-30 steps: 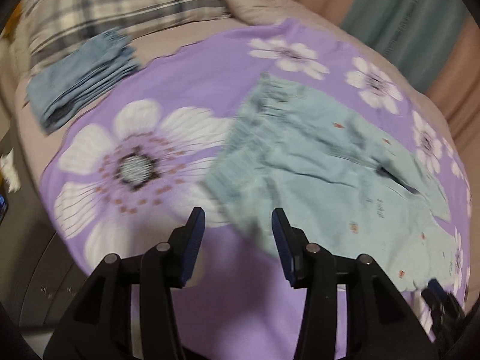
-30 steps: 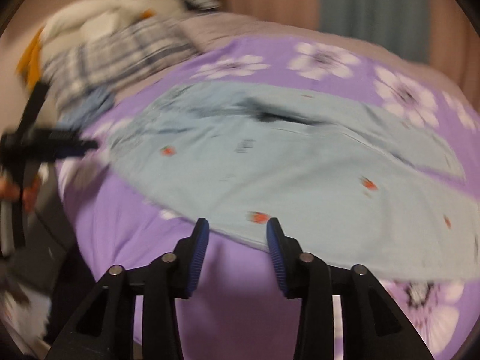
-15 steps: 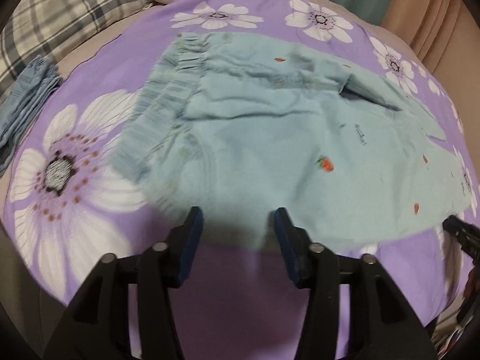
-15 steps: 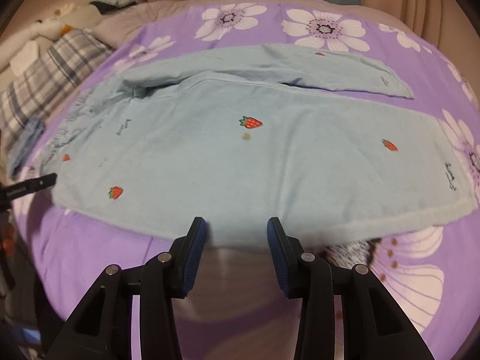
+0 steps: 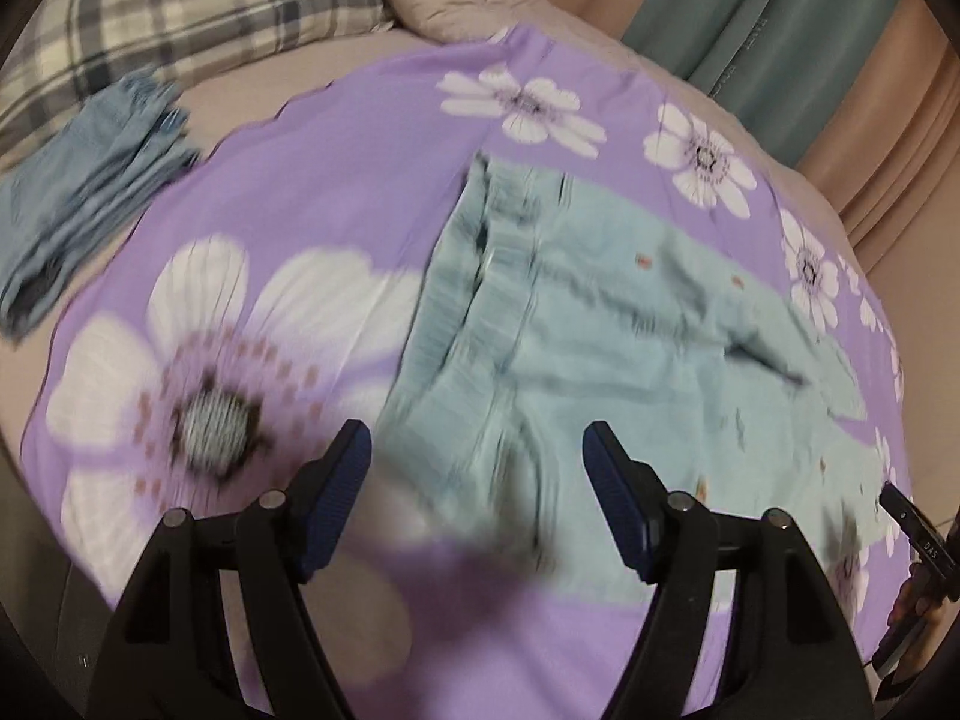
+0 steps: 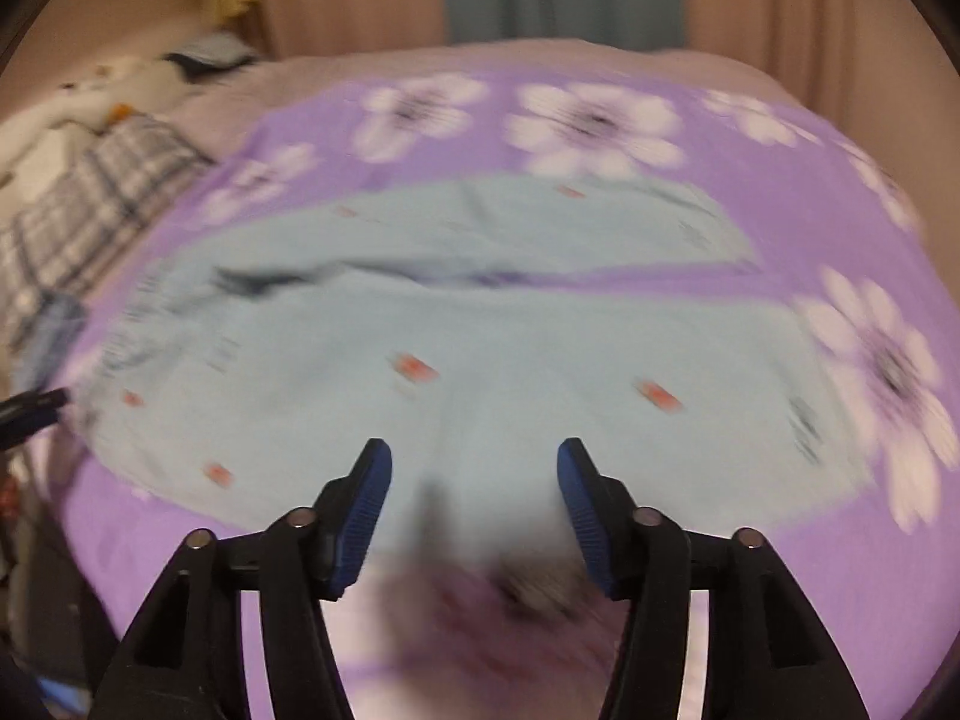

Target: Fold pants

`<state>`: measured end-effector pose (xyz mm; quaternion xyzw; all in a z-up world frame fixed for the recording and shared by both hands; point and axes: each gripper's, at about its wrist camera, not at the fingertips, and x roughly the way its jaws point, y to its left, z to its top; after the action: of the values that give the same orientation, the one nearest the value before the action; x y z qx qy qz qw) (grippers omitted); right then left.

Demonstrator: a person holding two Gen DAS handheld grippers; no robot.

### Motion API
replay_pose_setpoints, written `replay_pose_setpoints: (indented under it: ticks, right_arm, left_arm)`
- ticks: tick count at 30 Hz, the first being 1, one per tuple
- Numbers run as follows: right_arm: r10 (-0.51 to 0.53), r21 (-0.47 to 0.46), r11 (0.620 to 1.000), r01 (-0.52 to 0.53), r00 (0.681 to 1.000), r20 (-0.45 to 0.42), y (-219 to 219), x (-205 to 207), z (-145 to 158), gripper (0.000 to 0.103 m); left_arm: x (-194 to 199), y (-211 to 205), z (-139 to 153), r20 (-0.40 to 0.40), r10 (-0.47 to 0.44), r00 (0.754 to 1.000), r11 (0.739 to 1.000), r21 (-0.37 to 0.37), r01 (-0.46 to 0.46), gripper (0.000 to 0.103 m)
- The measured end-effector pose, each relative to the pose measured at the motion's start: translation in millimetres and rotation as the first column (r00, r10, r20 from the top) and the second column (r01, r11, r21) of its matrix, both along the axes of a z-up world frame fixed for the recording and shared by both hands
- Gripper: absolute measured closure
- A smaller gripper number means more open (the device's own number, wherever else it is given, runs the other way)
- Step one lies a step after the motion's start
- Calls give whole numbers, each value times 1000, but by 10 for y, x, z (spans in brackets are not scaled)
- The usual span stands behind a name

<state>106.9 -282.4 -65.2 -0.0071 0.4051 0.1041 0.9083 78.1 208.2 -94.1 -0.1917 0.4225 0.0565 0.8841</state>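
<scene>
Now: pants (image 5: pixel 600 348) flat on bedspread (image 5: pixel 336 180)

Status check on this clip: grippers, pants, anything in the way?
Left gripper open near the waistband end. Right gripper open at a leg's near edge. Pants flat on the purple sheet, unfolded. Nothing blocking.

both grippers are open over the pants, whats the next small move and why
Probably lower both and close on the near edge. The light blue strawberry-print pants lie flat and unfolded on the purple flowered bedsheet. The left gripper is at the waistband end, the right gripper at the near leg's edge, both with jaws open and holding nothing, so a fold needs a grip first.
</scene>
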Motion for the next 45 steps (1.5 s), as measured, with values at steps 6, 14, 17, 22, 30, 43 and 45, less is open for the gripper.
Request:
replay_pose_setpoints:
  ticks: [6,14,17,22,30,43,45]
  right_arm:
    - [247,30,968,-249,967,63,632,547,120,45]
    - [456,-57,889,-454,889,37,1463,1504,105,38]
    - [532,-142,832,-536,844,-71,1758,1866,-68,37]
    - [565,-204,787,-583,813,-143,2037,2274,-208,37]
    - [530,-172,799,-576,811,-248,1977,2672,-554,37]
    - [562,-307,737,-602,798,-218,2117,2504,-538,95]
    - [535,-309,766,-564,826,-181,2084,2522,-490,95]
  left_arm:
    - [528,180,89,20,4,1000,999,34,-5,30]
    - [1324,439,-31,-45,-28,999,998,-54,26,30]
    - [1539,512,-93,-62,-69,996,993,-97,63,30]
    - [1780,557,-204,-89,-120,989,989,-98,111,30]
    - [1960,545,-360,-104,-146,984,987,-76,139,35]
    - [1918,377,-190,-76,-178,981,983,27,180,72]
    - [1944,386,-248,-93,-170,981,985,15,172,72]
